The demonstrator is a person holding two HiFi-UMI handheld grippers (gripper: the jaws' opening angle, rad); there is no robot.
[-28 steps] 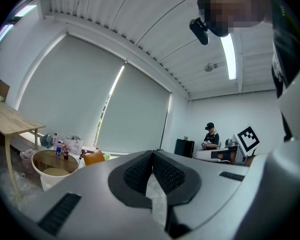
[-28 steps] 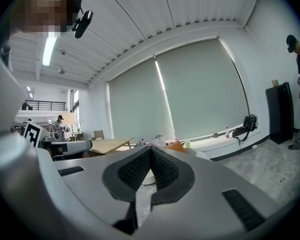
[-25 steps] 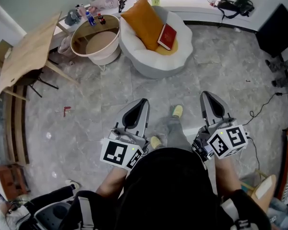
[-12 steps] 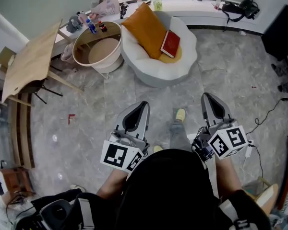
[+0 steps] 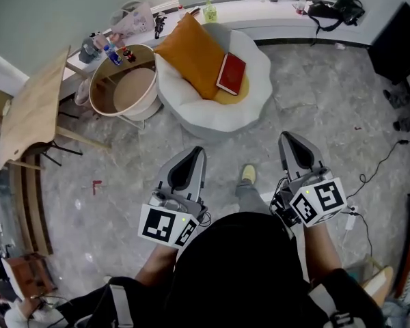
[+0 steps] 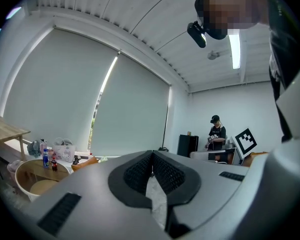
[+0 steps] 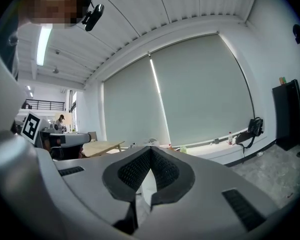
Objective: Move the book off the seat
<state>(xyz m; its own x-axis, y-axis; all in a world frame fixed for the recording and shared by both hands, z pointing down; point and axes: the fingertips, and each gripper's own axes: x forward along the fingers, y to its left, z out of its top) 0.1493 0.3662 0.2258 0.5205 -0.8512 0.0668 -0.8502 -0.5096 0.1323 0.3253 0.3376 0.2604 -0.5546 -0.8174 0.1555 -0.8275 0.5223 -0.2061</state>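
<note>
We hold both grippers out level over the grey stone floor (image 5: 328,108). The left gripper (image 5: 195,153) has its jaws pressed together with nothing between them, which its own view confirms (image 6: 151,155). The right gripper (image 5: 290,137) is likewise closed and empty in its own view (image 7: 150,150). Both are well apart from the seat.

At 12 o'clock from us sits the round white seat (image 5: 256,94), a deep, bowl-like chair. In it lie three things. An orange cushion (image 5: 190,55) leans against the back at the seat's 10 o'clock side. A yellow pad (image 5: 227,97) lies on the bottom. The red book (image 5: 231,74) rests on that pad, tilted up against the orange cushion, at about 1 o'clock from the seat's middle.

At 11 o'clock, touching or just beside the seat, stands a round cream tub (image 5: 147,100). We see its tan floor (image 5: 128,91) and a wooden slat across its far side. Small bottles (image 5: 120,52) stand at its far rim, though we cannot tell whether they stand on the slat or just behind it. A clear plastic bag (image 5: 133,20) sits beyond them.

At 10 o'clock a wooden board (image 5: 31,111) leans tilted. A green bottle (image 5: 209,11) stands on the ledge (image 5: 260,9) behind the seat, and a black bag (image 5: 342,7) lies at 1 o'clock.
</note>
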